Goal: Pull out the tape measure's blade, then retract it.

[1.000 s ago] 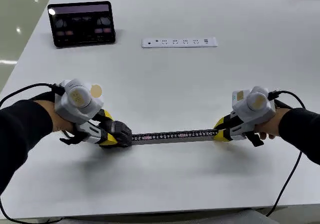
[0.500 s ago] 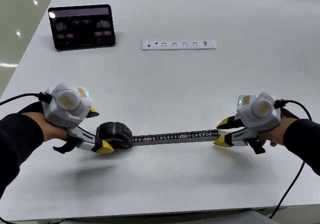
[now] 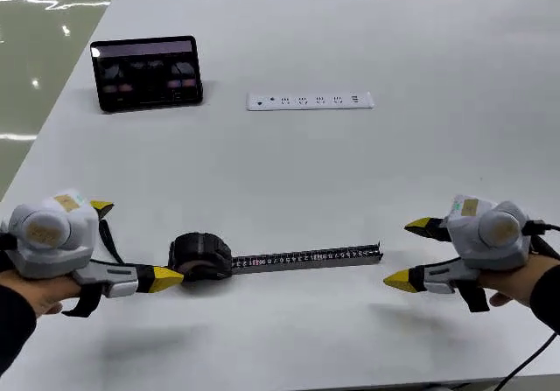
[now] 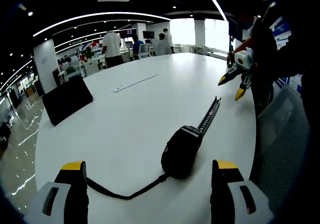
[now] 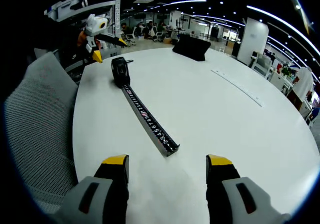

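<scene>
Jaws stand apart on your left gripper (image 3: 136, 241) and right gripper (image 3: 407, 252). The tape measure (image 3: 199, 255) lies just beyond your left tips, and its extended blade (image 3: 306, 256) ends short of your right.

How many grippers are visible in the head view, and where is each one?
2. The left gripper is at the left, open, close beside the tape measure case. The right gripper is at the right, open, apart from the end of the blade.

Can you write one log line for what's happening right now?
left gripper open, off case | right gripper open, off blade | blade out on table
</scene>
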